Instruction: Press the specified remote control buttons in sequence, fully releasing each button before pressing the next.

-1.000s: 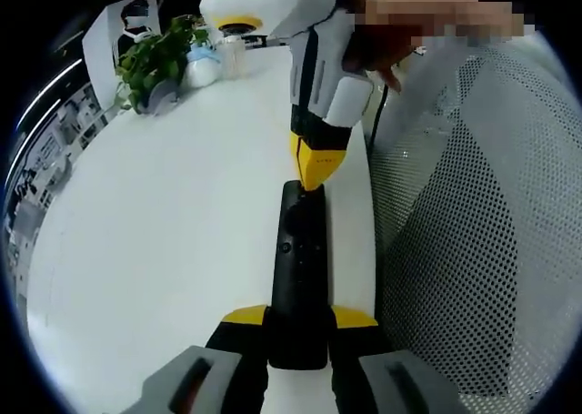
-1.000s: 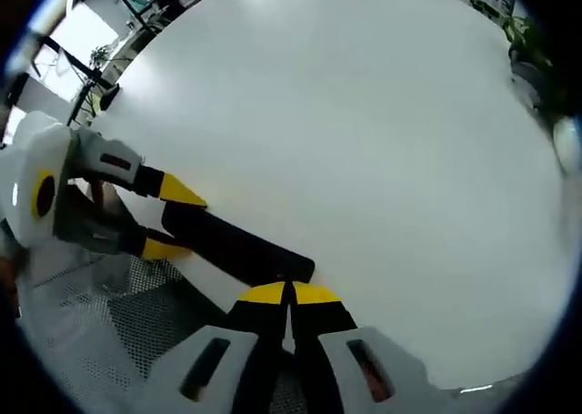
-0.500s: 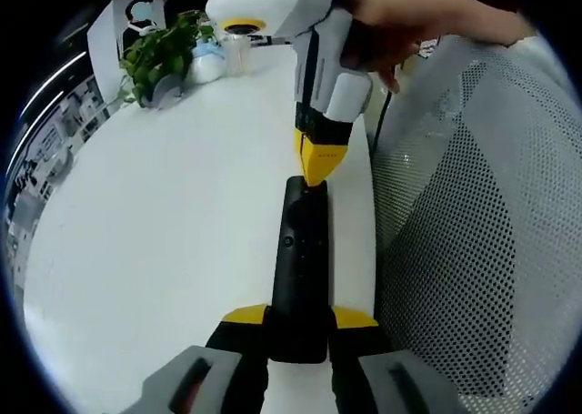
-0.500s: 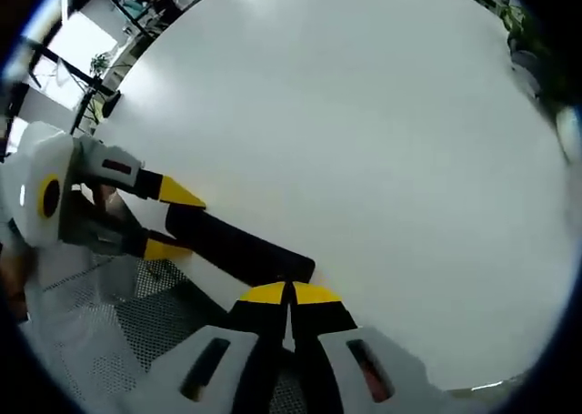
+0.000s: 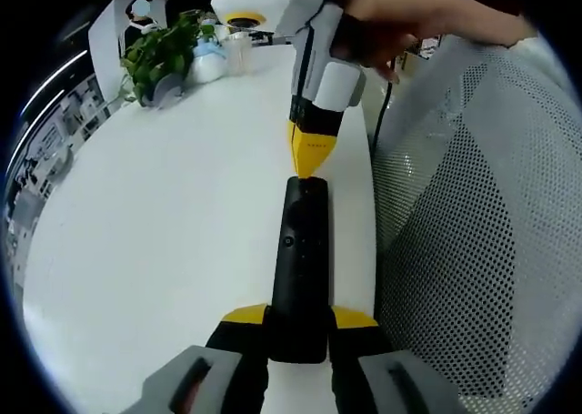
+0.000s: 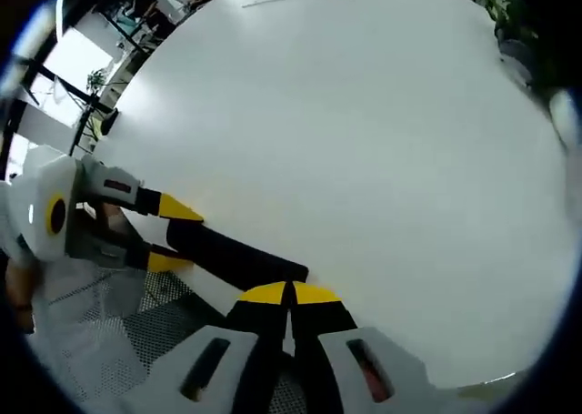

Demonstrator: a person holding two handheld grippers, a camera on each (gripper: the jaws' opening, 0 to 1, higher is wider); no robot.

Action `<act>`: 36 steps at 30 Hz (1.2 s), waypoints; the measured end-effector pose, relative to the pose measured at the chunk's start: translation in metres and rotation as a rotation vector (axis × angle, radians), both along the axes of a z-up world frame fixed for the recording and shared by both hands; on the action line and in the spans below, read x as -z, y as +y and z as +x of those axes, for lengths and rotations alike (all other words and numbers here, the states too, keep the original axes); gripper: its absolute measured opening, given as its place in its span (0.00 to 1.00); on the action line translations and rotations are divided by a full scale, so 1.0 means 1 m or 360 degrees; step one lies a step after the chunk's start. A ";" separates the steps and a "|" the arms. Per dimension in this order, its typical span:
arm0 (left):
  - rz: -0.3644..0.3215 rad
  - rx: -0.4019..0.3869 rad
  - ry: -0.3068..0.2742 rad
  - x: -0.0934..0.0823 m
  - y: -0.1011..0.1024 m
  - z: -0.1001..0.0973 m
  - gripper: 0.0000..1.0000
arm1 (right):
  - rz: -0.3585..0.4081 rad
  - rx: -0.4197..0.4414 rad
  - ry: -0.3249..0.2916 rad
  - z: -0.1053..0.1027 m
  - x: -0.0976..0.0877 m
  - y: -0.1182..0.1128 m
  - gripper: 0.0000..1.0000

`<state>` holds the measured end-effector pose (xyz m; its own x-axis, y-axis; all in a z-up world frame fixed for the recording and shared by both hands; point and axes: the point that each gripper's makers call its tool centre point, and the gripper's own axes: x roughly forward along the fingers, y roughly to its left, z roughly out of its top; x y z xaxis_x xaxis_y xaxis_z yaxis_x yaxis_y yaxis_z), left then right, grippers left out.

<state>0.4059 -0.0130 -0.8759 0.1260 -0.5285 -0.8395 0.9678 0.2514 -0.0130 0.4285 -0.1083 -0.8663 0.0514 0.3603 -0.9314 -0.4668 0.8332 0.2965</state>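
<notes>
A slim black remote (image 5: pixel 301 264) lies along the right edge of the white table (image 5: pixel 155 223). My left gripper (image 5: pixel 299 317) is shut on its near end, one yellow tip on each side. The right gripper (image 5: pixel 311 157) comes down from above, held by a hand (image 5: pixel 400 23). Its jaws are shut, and the yellow point sits at the remote's far end, just off its top. In the right gripper view, the shut right gripper (image 6: pixel 289 293) stands over one end of the remote (image 6: pixel 232 255). The left gripper (image 6: pixel 173 235) clamps the other end.
A potted plant (image 5: pixel 159 55), a blue-and-white object (image 5: pixel 202 65) and a clear jar (image 5: pixel 233 55) stand at the table's far end. Behind them stands a white sign (image 5: pixel 136 15). A white mesh chair back (image 5: pixel 473 241) runs close along the table's right edge.
The right gripper's yellow point has drawn back a little from the top of the remote's far end. The left gripper and the remote have stayed put.
</notes>
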 end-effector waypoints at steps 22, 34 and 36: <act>-0.0017 -0.0007 -0.0003 0.000 0.000 0.001 0.24 | -0.0175 -0.0400 -0.0236 0.002 0.002 0.002 0.00; -0.0030 -0.0021 -0.0006 0.000 0.000 0.000 0.25 | -0.0180 -0.0528 -0.0292 0.001 0.002 0.003 0.00; -0.0032 -0.0024 -0.0007 0.000 0.000 0.000 0.25 | -0.0156 -0.0404 -0.0231 0.001 0.002 0.002 0.00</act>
<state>0.4061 -0.0132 -0.8760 0.1375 -0.5433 -0.8282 0.9640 0.2657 -0.0142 0.4296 -0.1060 -0.8682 0.1063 0.2876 -0.9518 -0.6953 0.7058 0.1357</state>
